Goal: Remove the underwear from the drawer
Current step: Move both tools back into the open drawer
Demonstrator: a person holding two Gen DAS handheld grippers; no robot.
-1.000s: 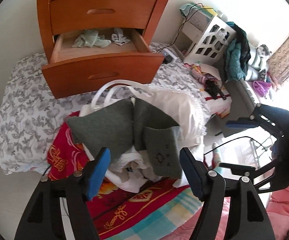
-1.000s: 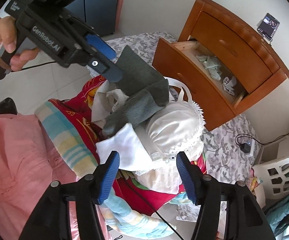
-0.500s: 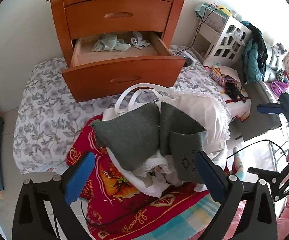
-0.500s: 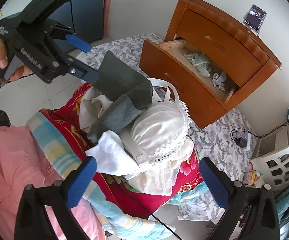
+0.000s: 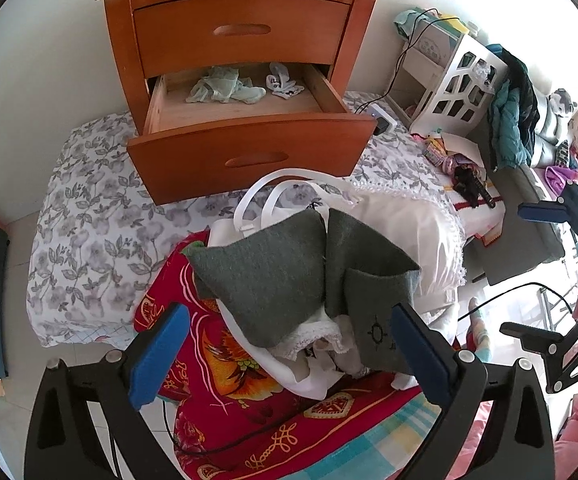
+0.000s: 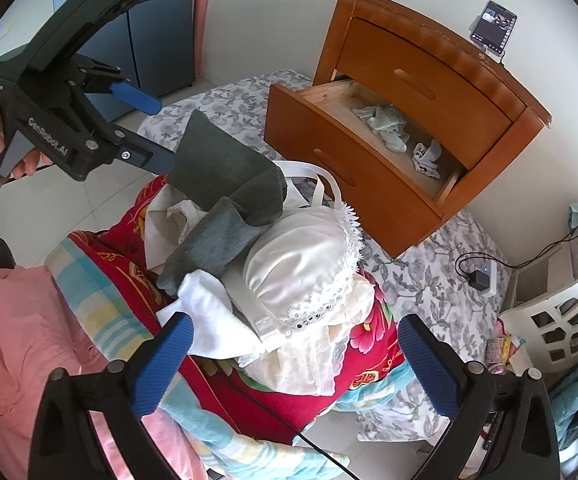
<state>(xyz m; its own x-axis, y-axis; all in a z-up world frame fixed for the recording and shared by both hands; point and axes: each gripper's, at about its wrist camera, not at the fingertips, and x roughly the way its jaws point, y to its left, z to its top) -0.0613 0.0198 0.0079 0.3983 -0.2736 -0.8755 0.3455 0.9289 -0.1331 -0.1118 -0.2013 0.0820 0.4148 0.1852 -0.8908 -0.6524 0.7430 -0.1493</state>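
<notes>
**Both grippers let go over the clothes pile**

Left wrist view: left gripper [image 5: 289, 356], jaws just spread wide, empty above grey underwear [image 5: 273, 276] on near pile. Far off, open drawer [image 5: 249, 152] keeping pale green underwear [image 5: 225, 90].

Right wrist view: right gripper [image 6: 295, 364] likewise just spread, holding nothing. Next garment likely awaits.

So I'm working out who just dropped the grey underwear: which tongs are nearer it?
Left. The left tongs, open, touch the grey underwear; the right tongs, open, hang apart over the white bra.

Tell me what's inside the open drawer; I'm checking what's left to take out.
In the drawer: a crumpled pale green garment and a small white patterned piece. Its back, under the upper drawer, is hidden.
</notes>
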